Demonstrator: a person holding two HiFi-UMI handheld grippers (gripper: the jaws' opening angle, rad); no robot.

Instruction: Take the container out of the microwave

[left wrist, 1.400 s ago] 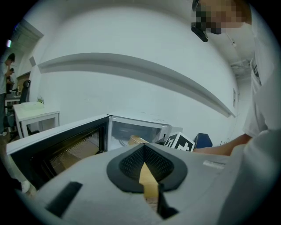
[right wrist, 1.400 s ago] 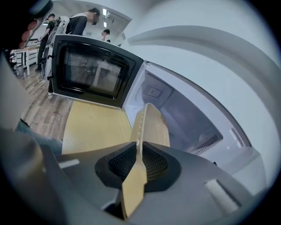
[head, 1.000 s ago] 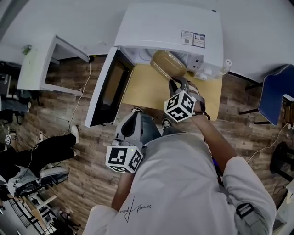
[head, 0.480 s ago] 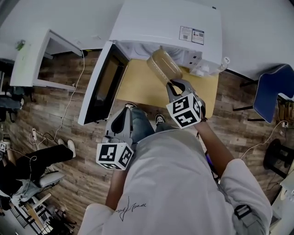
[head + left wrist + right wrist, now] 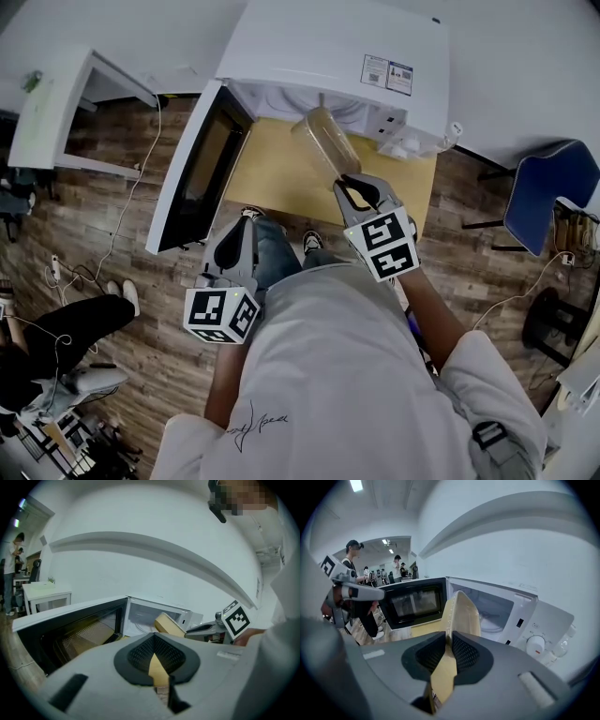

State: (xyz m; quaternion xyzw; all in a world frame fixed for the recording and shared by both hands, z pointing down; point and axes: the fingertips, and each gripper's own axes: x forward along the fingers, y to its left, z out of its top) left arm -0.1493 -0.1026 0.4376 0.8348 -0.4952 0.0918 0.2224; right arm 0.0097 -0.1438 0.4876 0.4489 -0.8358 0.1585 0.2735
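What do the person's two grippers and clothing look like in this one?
The left claw and right claw are grey with black textured pads. Each carries a white cube with black square markers. The person wears a white short-sleeved shirt.

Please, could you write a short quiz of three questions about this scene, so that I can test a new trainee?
1. True or false: the door of the white microwave oven stands open.
2. Where is the beige translucent plastic container?
A) inside the oven
B) clamped by its rim in the jaws of the right gripper, outside the oven
C) lying on the wooden floor
3. Fill in: the gripper that holds nothing is the ___ one.

Key: 1 true; 2 B; 3 left, as the left gripper has nothing between its jaws.
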